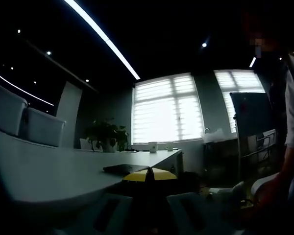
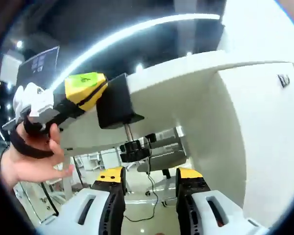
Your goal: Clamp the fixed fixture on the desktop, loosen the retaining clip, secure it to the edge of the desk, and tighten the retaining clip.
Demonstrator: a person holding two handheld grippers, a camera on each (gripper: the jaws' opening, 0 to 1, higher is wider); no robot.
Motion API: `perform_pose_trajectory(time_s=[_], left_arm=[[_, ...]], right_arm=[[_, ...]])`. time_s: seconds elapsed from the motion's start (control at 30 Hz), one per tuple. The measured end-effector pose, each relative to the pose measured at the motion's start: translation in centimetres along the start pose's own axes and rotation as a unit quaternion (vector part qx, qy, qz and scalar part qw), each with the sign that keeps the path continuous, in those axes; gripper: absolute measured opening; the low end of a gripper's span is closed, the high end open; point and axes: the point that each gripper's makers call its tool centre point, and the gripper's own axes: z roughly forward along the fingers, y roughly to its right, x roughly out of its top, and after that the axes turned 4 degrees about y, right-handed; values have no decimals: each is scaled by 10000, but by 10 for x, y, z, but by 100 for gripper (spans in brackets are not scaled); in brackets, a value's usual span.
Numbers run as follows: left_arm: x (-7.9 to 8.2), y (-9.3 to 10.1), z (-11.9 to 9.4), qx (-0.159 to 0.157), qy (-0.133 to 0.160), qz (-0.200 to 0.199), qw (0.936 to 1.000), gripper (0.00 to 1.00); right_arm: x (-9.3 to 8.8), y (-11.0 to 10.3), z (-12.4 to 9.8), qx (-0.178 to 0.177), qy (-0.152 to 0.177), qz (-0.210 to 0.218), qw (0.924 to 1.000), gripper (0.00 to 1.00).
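Note:
A black clamp fixture (image 2: pixel 115 100) sits over the edge of the white desk (image 2: pixel 186 78). Its screw runs down to a black knob (image 2: pixel 134 149) under the desk top. My left gripper (image 2: pixel 85 88), held by a hand, is shut on the fixture with its yellow tips. In the left gripper view the same yellow tips (image 1: pixel 149 175) meet at the desk edge beside the fixture's flat black top (image 1: pixel 125 169). My right gripper (image 2: pixel 149 176) is open just below the knob, its yellow-tipped jaws on either side and not touching it.
Pale chairs (image 1: pixel 27 122) line the far side of the desk (image 1: pixel 49 171). A potted plant (image 1: pixel 108 134) and a cup (image 1: pixel 153 146) stand near its far end by bright windows. A person (image 1: pixel 291 147) is at the right. A desk leg panel (image 2: pixel 255 137) stands right of the knob.

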Motion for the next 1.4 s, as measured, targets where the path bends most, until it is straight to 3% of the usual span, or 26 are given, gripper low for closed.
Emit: perform_pose_trajectory(time_s=[0.13,0.27,0.37,0.5,0.67,0.8,0.97,1.07,1.17,1.3,1.4], left_arm=[[0,0,0,21,2,16,10000,1],[0,0,0,19,-5,14,10000,1],[0,0,0,10,-3,13,10000,1],[1,0,-1,-5,29,-20,10000,1],[1,-1,-1,-11,36,-33,10000,1],[1,-2,0,-8,14,-34,10000,1],[1,-1,0,-29,-27,-18,10000,1],[1,-1,0,-36,-27,-16,10000,1],[0,-2,0,-32,-17,-30,10000,1],[0,-2,0,-33,9,-48,10000,1],[0,-2,0,-31,4,-44,10000,1]], right_arm=[[15,-15,3,28,178,-811,9965,44],[14,-18,19,-52,51,-1572,9875,46],[11,-17,33,-54,112,-1359,9906,43],[8,-18,36,-146,114,-1418,9897,28],[11,-17,32,47,141,-1374,9904,27],[9,-22,36,635,114,-1204,9906,26],[9,-26,42,1574,68,-1069,9817,26],[8,-28,38,2144,6,-891,9727,26],[8,-28,36,2493,-97,-727,9657,26],[7,-29,38,2582,-145,-701,9634,27],[4,-22,37,2181,-169,-547,9742,31]])
